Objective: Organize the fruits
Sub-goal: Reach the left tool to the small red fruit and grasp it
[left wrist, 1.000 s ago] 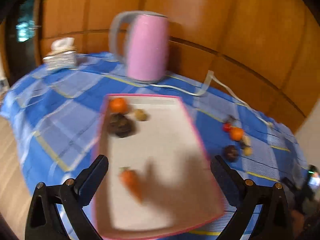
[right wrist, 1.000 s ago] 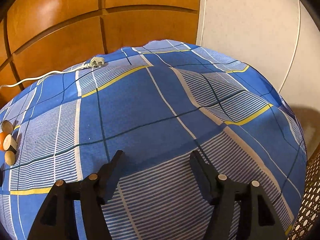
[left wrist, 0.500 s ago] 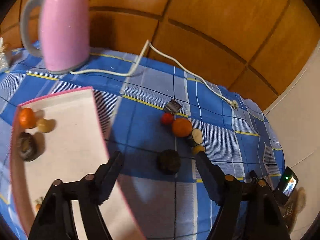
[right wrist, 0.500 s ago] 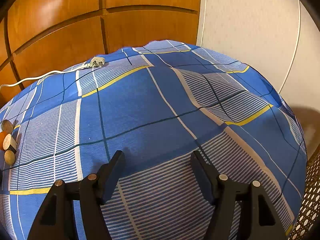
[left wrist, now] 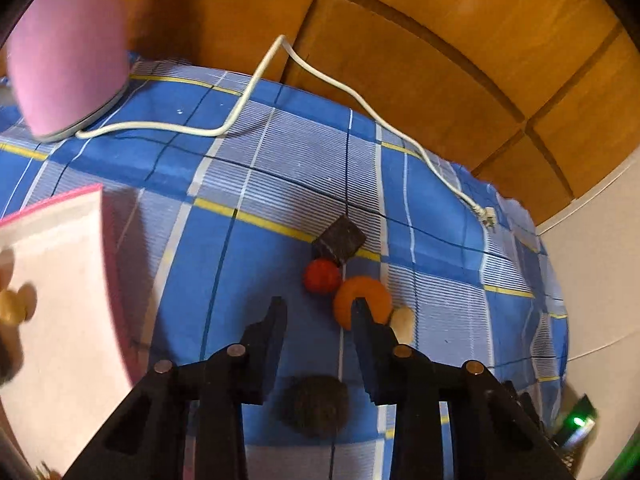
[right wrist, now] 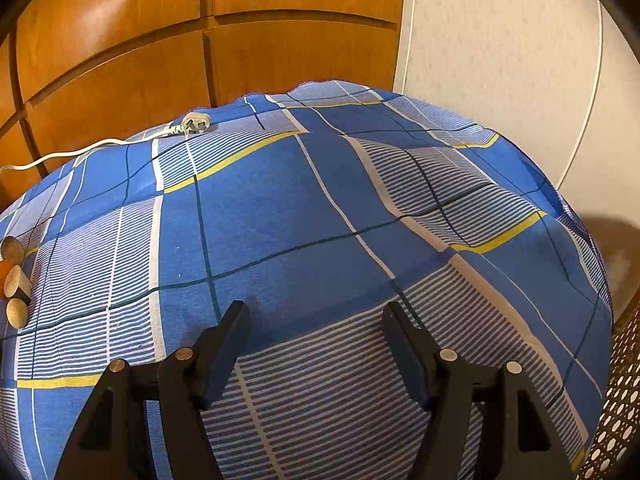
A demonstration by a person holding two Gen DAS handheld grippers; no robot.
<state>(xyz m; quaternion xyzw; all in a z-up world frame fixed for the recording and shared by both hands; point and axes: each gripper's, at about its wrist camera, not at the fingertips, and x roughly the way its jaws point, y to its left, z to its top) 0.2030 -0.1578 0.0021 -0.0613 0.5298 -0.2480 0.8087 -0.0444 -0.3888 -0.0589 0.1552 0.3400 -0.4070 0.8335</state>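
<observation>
In the left wrist view my left gripper [left wrist: 319, 312] hovers over the blue checked cloth [left wrist: 248, 264], its jaws closing with a narrow gap and nothing pressed between them. Just beyond its tips lie a red fruit [left wrist: 322, 276], an orange [left wrist: 362, 298] partly behind the right finger, a beige piece [left wrist: 402, 320] and a dark cube [left wrist: 339, 240]. A dark round fruit [left wrist: 316, 404] lies on the cloth under the gap near the fingers' base. The pink-rimmed white tray [left wrist: 68, 280] is at the left. My right gripper [right wrist: 316, 316] stands open over bare cloth.
A pink kettle [left wrist: 68, 48] stands at the back left, its white cord [left wrist: 320, 76] running across the cloth to a plug [right wrist: 196, 123]. Wood panelling backs the table. A device with a green light [left wrist: 576, 424] sits lower right. Small fruits [right wrist: 16, 280] show at the right view's left edge.
My left gripper has swung right, from above the tray to the loose fruits on the cloth, and its jaws have narrowed a lot. The right gripper has stayed put.
</observation>
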